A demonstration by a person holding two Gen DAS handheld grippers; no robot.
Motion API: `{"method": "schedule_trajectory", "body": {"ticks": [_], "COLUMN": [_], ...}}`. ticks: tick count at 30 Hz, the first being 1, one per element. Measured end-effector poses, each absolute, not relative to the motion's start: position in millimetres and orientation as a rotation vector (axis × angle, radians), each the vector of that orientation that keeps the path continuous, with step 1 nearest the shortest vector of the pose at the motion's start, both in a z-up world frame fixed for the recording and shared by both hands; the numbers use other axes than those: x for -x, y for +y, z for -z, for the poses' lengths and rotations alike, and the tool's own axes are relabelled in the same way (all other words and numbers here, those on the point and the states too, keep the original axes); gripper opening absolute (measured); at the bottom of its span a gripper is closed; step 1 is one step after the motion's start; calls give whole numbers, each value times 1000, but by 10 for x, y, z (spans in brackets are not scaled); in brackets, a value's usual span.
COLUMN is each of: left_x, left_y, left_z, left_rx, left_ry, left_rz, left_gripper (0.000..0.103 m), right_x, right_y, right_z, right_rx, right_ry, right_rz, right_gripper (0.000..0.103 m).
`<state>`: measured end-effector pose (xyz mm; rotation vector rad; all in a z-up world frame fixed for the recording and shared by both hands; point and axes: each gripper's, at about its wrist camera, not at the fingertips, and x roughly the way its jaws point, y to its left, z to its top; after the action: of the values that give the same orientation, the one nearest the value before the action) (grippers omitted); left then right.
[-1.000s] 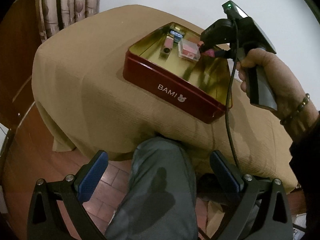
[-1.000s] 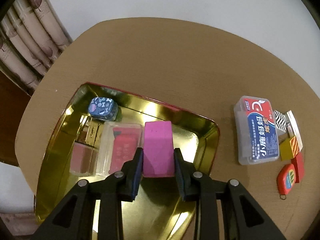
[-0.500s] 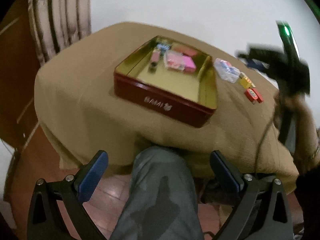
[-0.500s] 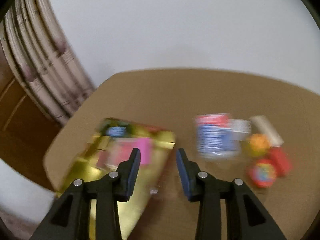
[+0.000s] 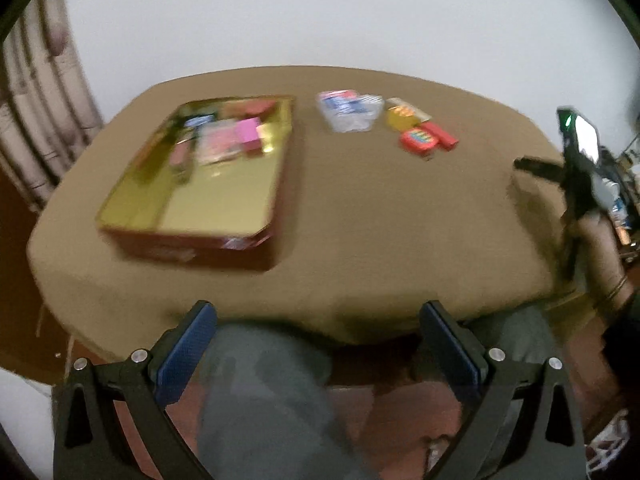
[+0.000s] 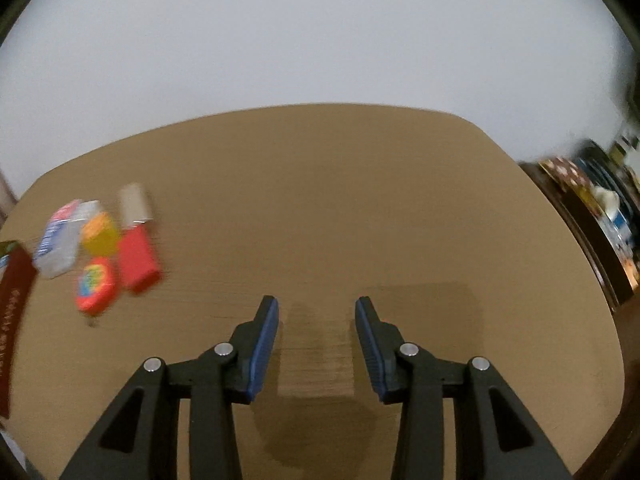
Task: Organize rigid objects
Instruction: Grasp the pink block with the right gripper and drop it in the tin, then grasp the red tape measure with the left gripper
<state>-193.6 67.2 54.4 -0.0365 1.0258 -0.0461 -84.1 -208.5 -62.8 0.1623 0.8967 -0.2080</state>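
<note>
Well left of the empty, just-parting right hand-held gripper (image 6: 316,312) lies the red tape measure (image 6: 95,288).

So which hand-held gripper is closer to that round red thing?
Right. The right hand-held gripper is over bare cloth beside the round red tape measure; the left hand-held gripper hangs off the table.

A table (image 5: 360,220) draped in a tan cloth (image 6: 360,200) carried everything. On its left side lay an open red tin (image 5: 192,184) with a gold inside. To the tin's right, apart from it, sat a blurred cluster: a clear plastic case (image 5: 346,114), a yellow block (image 5: 400,118), a round red piece (image 5: 418,141) and a red block (image 5: 442,136). A white block (image 6: 135,205) lay at the cluster's far edge.
</note>
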Motion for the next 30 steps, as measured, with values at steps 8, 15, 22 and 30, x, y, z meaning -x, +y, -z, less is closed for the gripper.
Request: {"method": "schedule_trajectory", "body": {"ticks": [8,15,22,30], "left_x": [955,136,-326,-547], "left_y": [220,-375,-607,-685], "left_z": [-533,-384,-93,98], "left_rx": [149,30,-51,-133], "left_ry": [1104,1074,1141,1160], "left_rz": [64,122,176,187], "left_gripper": [100,100,100,100], "right_x": [890,877,909,978], "right_y": [-2309,-2397,-2504,-2458], "right_z": [761,833,851,790], "right_rx": [-257,-324,-372,-386], "right_ry": [867,841,817,803], "right_rz": [164,126,62,60], "right_gripper": [53,55,55,55]}}
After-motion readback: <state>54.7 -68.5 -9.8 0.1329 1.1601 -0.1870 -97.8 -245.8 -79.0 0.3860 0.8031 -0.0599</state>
